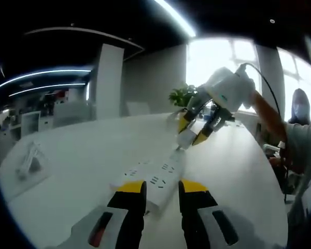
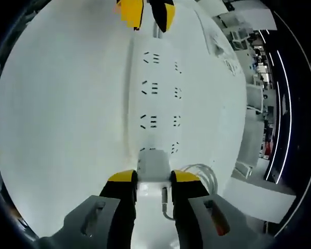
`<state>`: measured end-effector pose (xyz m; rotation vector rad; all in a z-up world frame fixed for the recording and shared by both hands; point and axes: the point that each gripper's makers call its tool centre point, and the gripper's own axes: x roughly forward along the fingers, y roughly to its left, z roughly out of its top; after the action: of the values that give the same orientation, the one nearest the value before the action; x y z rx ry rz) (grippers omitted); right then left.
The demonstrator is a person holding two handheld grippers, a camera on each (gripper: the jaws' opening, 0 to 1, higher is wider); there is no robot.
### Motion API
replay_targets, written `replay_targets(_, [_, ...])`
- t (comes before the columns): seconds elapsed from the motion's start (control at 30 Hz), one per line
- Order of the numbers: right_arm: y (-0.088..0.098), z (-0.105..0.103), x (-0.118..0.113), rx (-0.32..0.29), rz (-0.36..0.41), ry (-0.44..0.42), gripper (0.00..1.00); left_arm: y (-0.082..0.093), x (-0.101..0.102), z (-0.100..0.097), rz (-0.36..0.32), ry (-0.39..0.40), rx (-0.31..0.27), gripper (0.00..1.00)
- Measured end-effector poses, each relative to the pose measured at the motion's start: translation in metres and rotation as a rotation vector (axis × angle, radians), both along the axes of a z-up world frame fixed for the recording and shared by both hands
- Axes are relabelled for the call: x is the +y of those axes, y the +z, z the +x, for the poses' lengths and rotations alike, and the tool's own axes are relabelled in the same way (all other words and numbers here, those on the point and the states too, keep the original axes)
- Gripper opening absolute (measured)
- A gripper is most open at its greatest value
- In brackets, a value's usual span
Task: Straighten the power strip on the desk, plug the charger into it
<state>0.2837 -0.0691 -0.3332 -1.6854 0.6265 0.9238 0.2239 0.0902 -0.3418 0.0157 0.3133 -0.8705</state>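
Right gripper view looks down along the right gripper point(image 2: 154, 177), whose yellow-tipped jaws are closed on a small white charger point(image 2: 154, 164) with its cable point(image 2: 202, 171) looping off beside it. The charger sits over the near end of the power strip point(image 2: 158, 88), which lies flat on the white desk point(image 2: 62, 104) with its rows of sockets running away towards the left gripper point(image 2: 145, 13) at the far end.

Left gripper view shows that gripper's own jaws part-open, one on each side of the strip's near end; whether they actually press on it cannot be told. Further along the strip, the right gripper point(image 1: 195, 133) hangs over the far end, charger in its grasp.

The strip looks like a stiff, light plastic bar that would slide easily on the smooth desk, so it probably needs pinning at one end, gripped across its narrow sides, while the plug is pushed in. The charger is small, hard and smooth; it is best held by its flat sides, squarely, so the pins meet the socket straight.
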Motion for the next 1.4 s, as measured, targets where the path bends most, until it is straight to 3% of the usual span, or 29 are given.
replay_targets(0.8, [-0.001, 0.000, 0.017, 0.035, 0.033, 0.038, 0.26, -0.002, 0.002, 0.003, 0.008, 0.006, 0.006, 0.25])
replay_targets(1.07, [-0.004, 0.005, 0.015, 0.075, 0.108, 0.044, 0.26, -0.003, 0.004, 0.004, 0.009, 0.011, 0.011, 0.25])
replay_targets(1.4, [-0.006, 0.006, 0.019, 0.116, 0.059, 0.082, 0.26, -0.002, 0.002, 0.003, 0.007, 0.010, 0.008, 0.25])
